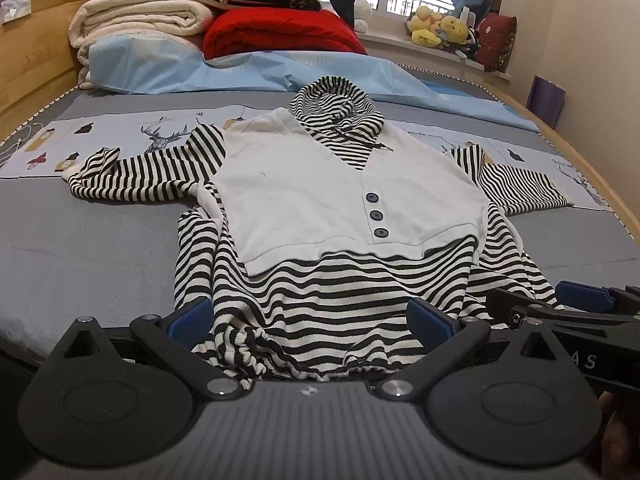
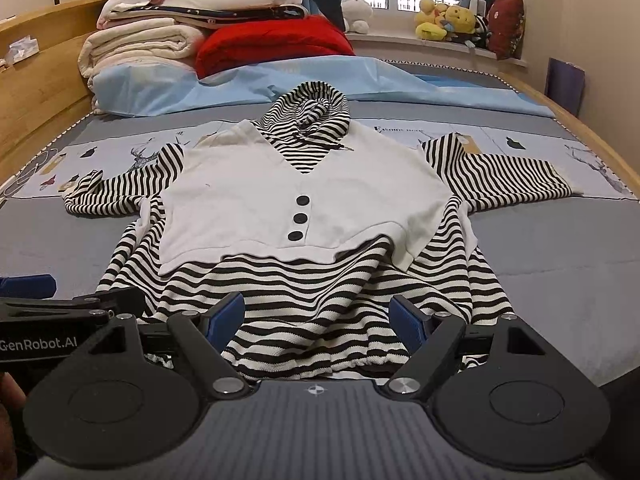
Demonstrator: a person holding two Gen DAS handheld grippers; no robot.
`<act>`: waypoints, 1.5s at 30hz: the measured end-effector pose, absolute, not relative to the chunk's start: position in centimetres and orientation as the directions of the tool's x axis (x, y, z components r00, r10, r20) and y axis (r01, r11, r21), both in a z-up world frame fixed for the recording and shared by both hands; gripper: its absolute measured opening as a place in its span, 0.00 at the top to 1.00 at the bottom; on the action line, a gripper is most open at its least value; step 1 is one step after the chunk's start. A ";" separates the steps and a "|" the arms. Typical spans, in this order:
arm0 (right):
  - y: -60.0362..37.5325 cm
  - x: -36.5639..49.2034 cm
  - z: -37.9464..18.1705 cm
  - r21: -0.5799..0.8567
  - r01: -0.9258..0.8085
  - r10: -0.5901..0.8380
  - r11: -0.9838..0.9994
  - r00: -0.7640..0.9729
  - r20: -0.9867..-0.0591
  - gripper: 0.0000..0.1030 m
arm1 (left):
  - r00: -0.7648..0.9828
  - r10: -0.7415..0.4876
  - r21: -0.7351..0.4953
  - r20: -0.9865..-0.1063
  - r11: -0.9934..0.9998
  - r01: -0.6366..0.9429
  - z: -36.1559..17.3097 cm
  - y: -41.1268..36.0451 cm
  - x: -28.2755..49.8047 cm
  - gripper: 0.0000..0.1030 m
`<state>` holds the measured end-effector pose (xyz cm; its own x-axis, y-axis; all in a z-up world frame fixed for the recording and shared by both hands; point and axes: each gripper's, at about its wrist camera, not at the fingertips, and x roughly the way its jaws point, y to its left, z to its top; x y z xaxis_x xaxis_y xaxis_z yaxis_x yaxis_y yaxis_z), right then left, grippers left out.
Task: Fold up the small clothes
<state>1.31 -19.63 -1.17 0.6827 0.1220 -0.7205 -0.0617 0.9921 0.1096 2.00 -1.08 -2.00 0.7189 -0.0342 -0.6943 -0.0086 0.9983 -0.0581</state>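
A small black-and-white striped hooded top (image 1: 340,200) (image 2: 304,208) with a white vest front and three dark buttons lies face up on the bed, sleeves spread to both sides, hood at the far end. Its striped hem is rumpled nearest me. My left gripper (image 1: 308,322) is open, its blue pads on either side of the hem's left part. My right gripper (image 2: 318,318) is open too, straddling the hem's right part. Each gripper shows at the edge of the other's view, the right gripper (image 1: 580,300) and the left gripper (image 2: 28,286).
The bed (image 1: 80,248) has a grey cover with a printed pale-blue band. Folded blankets (image 1: 140,16) and a red quilt (image 1: 280,32) are stacked at the far end behind a light-blue sheet. Plush toys (image 2: 444,20) sit on the window sill. Wooden bed rails run along both sides.
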 end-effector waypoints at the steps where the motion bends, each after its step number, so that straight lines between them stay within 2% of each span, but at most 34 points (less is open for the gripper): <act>1: -19.6 1.3 -1.2 0.111 -0.062 0.123 0.992 0.682 -0.720 0.22 | 0.719 -0.034 -0.058 -0.694 0.998 -0.009 -2.0 -1.1 2.0 0.01; 34: -19.6 1.3 -1.2 0.107 -0.062 0.120 0.992 0.684 -0.719 0.22 | 0.719 -0.035 -0.060 -0.694 0.998 -0.009 -2.0 -1.1 2.1 0.01; 45: -20.0 1.6 -1.2 0.112 -0.051 0.116 0.992 0.686 -0.718 0.22 | 0.742 -0.040 -0.060 -0.669 0.998 -0.001 -1.4 -1.7 2.2 0.01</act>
